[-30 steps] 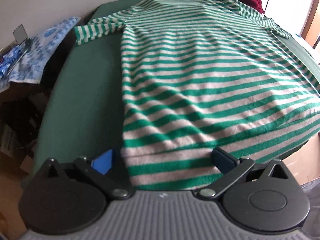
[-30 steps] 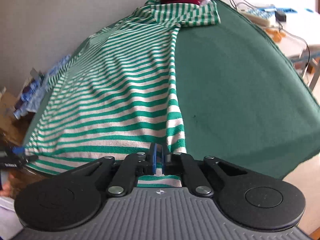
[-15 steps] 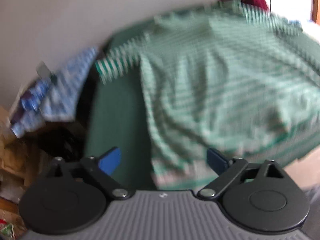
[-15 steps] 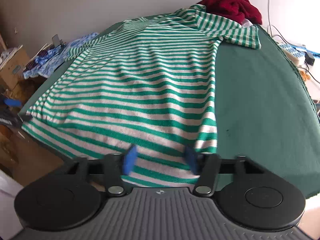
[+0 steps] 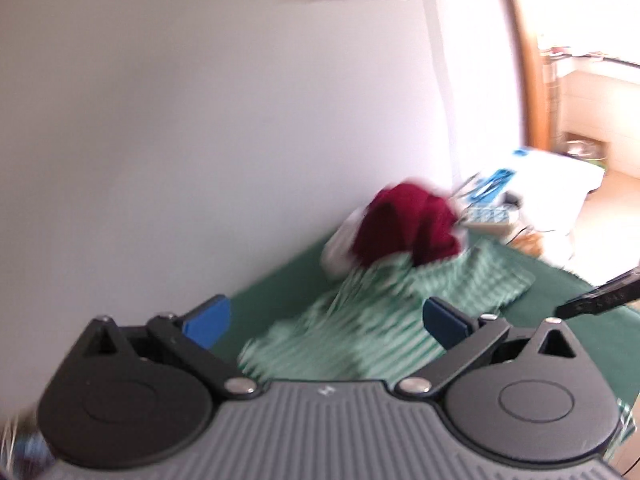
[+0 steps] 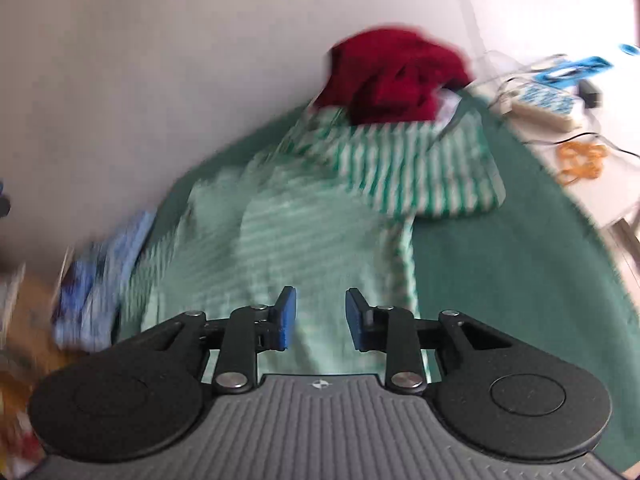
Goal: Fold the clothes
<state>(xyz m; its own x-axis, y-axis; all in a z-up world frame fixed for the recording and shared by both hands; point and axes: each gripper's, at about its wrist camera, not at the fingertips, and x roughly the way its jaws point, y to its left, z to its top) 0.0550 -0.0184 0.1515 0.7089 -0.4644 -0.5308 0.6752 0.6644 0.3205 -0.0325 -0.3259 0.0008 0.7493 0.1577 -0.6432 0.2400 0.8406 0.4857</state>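
White wall rises behind a table covered in a green cloth [image 6: 520, 280], where one striped green-and-white shirt [image 6: 320, 232] lies spread from the near edge toward the far corner, its far end just beside one heap of dark red clothing [image 6: 392, 76]. Both views are blurred. The left gripper [image 5: 326, 320] is spread wide and empty above the shirt, and the right gripper [image 6: 320, 316] is also parted, holding nothing.

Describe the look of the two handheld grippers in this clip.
Both look alike. The left gripper and right gripper each have a grey ribbed body with a small logo, two round black discs at the sides, black linkage arms with silver pivot screws, and blue pads on the fingertips. No cables, hands or sleeves show.
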